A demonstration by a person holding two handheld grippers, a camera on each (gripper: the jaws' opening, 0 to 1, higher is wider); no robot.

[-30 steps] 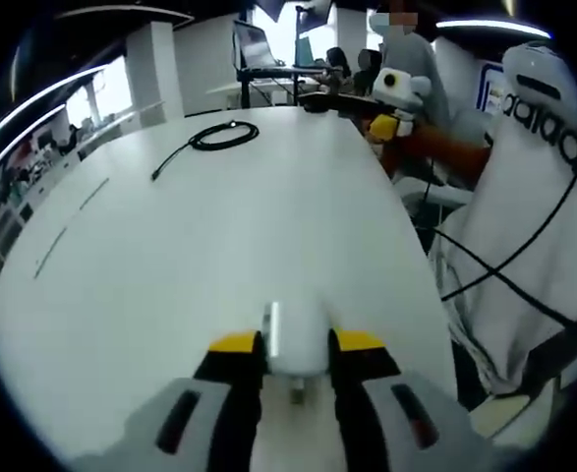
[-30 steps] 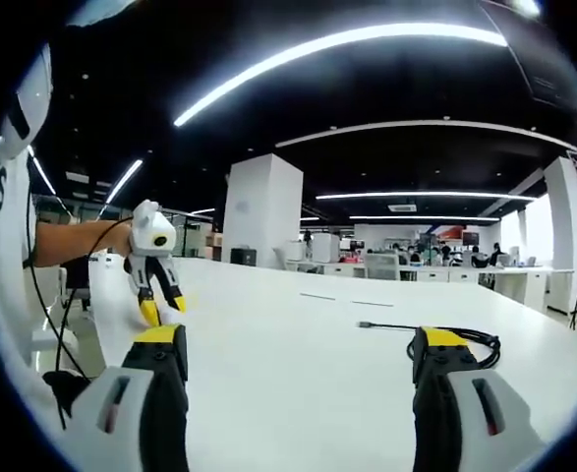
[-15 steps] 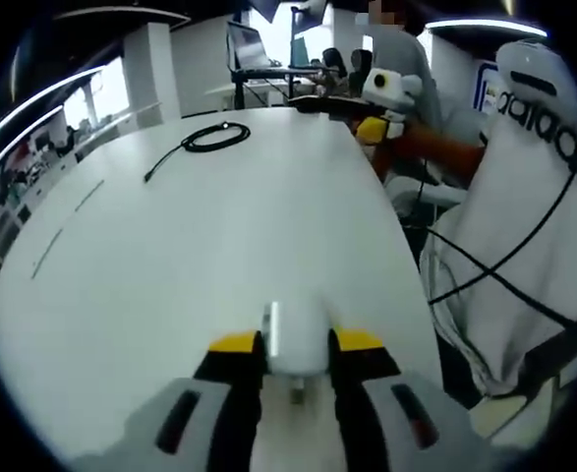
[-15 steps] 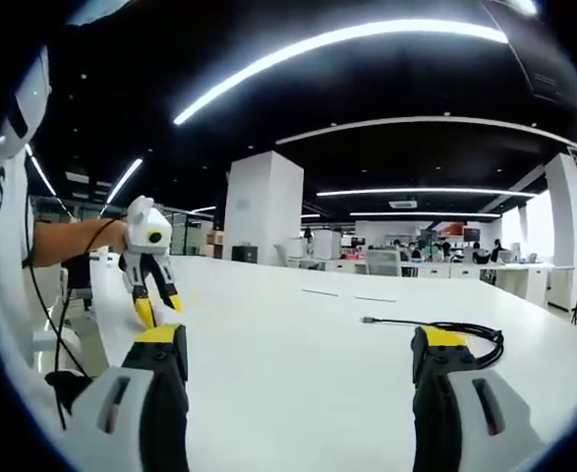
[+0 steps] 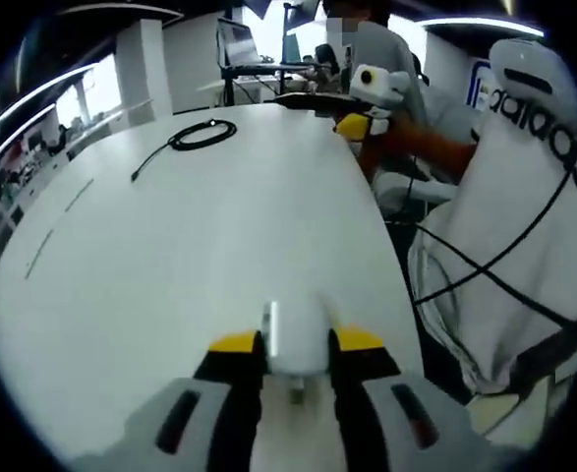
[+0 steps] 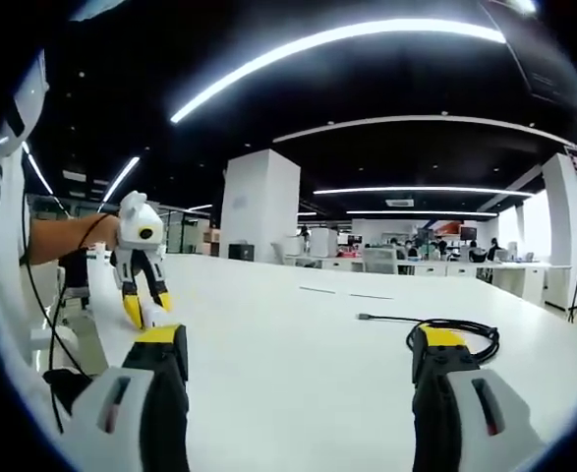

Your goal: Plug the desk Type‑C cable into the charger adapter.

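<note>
On the table (image 5: 170,256), the left gripper (image 5: 296,346) is clamping the adapter (image 5: 296,339) steady for plugging, while the right gripper (image 6: 298,344) is hanging wide open, empty, facing the cable (image 6: 445,324).

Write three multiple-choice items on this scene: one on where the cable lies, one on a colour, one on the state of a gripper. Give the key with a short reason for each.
1. Where is the black cable?
A. coiled on the white table, apart from both grippers
B. plugged into the adapter
C. hanging off the table's edge

2. What colour are the tips of the left gripper?
A. red
B. yellow
C. blue

3. What state is the right gripper in?
A. shut on the cable
B. shut on the adapter
C. open, with nothing between its jaws

Key:
1 A: the coil rests on the tabletop with one end trailing free.
2 B: yellow pads flank the white charger adapter.
3 C: its jaws stand wide apart over bare table.
</note>
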